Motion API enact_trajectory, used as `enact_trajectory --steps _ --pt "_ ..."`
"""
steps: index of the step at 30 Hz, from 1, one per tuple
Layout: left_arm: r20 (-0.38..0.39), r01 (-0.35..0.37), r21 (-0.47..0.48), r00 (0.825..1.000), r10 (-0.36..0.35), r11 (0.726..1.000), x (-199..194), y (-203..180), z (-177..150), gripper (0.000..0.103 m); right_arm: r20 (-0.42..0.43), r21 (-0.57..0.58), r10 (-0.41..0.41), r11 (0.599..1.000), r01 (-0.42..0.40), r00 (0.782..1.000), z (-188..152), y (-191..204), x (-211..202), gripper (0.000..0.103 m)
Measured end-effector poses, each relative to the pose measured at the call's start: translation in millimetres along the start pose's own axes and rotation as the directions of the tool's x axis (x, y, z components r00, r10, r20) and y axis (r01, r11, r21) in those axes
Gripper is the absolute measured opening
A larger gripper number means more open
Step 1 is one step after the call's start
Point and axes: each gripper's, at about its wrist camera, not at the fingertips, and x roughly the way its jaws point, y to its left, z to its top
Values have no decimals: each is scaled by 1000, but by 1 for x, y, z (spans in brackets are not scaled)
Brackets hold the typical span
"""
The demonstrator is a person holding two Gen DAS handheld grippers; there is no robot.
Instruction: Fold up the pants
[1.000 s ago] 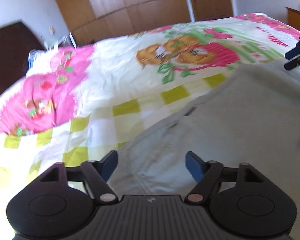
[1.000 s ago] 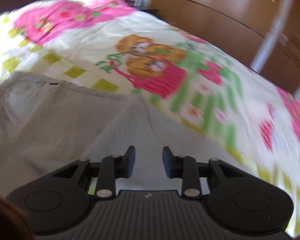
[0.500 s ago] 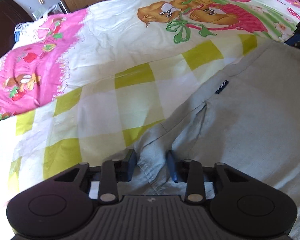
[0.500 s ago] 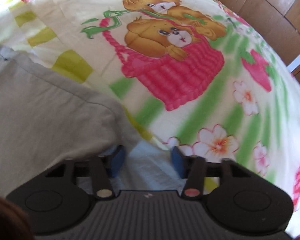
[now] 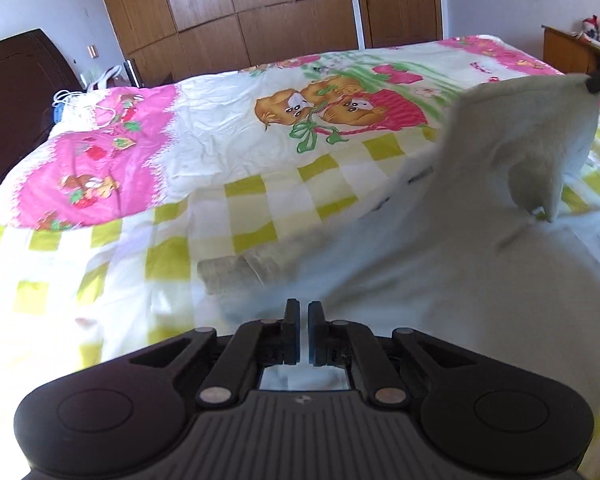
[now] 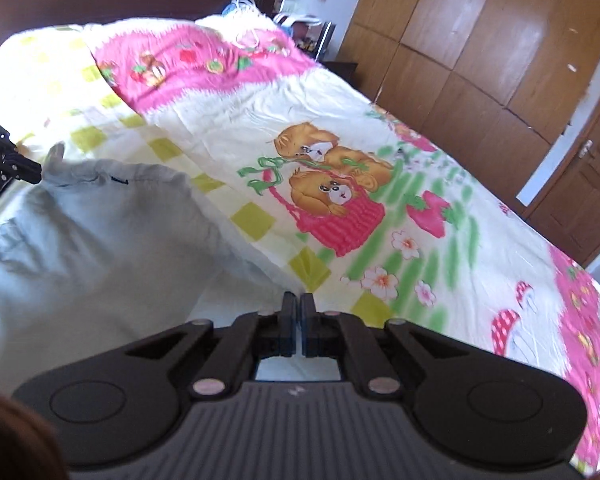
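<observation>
Bright daylight, pants (image 5: 480, 280) overexposed and motion-blurred, strong fisheye edge curvature

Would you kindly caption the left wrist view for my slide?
Left gripper, jaws shut on the pale pants, lifts them above the cartoon bedspread.

text: none legible | pants (image 5: 440, 248) dark label (image 5: 420, 176): too blurred to read
</observation>
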Motion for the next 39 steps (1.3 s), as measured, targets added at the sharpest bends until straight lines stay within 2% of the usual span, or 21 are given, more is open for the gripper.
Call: enact_trajectory --steps 2,5,8,10,11,14,16,18,19,20,22,25,27,29,31,32,33,34,36,39 --pt "-6 4 -47 1000 -5 999 -21 1 -30 19 -12 7 18 1000 -18 1000 -24 24 -34 2" --pt "-33 -2 -89 999 -1 996 -36 -3 -70 19 -89 35 84 996 -81 992 -68 68 -60 2" --pt "-38 -45 -43 998 43 998 -32 -15 -91 19 -198 77 137 989 -124 971 -109 107 -64 2" --pt "-2 -69 -2 998 69 998 -29 -22 -90 21 -249 93 155 986 -136 956 -123 124 -58 2" --pt "36 -99 54 995 98 994 -28 -28 -88 23 -264 95 148 987 -127 953 -126 127 -54 2" --pt "114 -172 222 982 150 960 -15 -43 -84 42 -288 52 84 996 -72 954 -125 127 -46 4" --pt "146 -206 326 975 166 923 -5 -50 -83 50 -290 1 -12 1000 12 957 -124 127 -49 13" --pt "154 -206 396 976 156 895 6 -51 -83 54 -230 -83 -78 995 61 970 -116 139 -59 13" --pt "152 -205 420 976 155 884 11 -50 -83 55 -189 -125 -88 990 65 978 -111 148 -63 20" --pt "144 -209 450 977 160 868 18 -49 -84 55 -152 -155 -72 987 48 986 -102 158 -65 29" --pt "137 -225 525 974 180 821 32 -48 -91 55 -79 -181 7 983 -22 997 -87 181 -59 36" --pt "120 -226 596 974 192 771 51 -42 -96 55 -39 -272 108 955 -114 993 -71 222 -21 36" --pt "129 -226 623 974 186 749 59 -39 -93 55 -61 -295 161 940 -172 985 -61 243 13 36" --pt "134 -222 626 975 177 747 66 -33 -85 55 -68 -287 184 938 -195 981 -55 256 36 33" --pt "145 -229 629 973 177 743 71 -27 -80 55 -69 -272 163 946 -175 984 -49 259 55 33" --pt "145 -234 622 972 184 747 73 -22 -76 55 -74 -251 154 953 -168 985 -46 257 61 25" --pt "140 -233 609 973 186 758 75 -18 -73 50 -80 -227 150 960 -164 985 -42 254 65 16" --pt "130 -228 590 974 188 774 77 -14 -70 37 -89 -191 142 969 -157 986 -39 248 70 4" --pt "119 -215 552 977 179 806 74 -11 -65 30 -95 -122 138 981 -149 986 -35 238 71 1" --pt "166 -245 514 969 185 822 49 -11 -60 27 -51 -69 132 988 -136 990 -25 222 52 0"
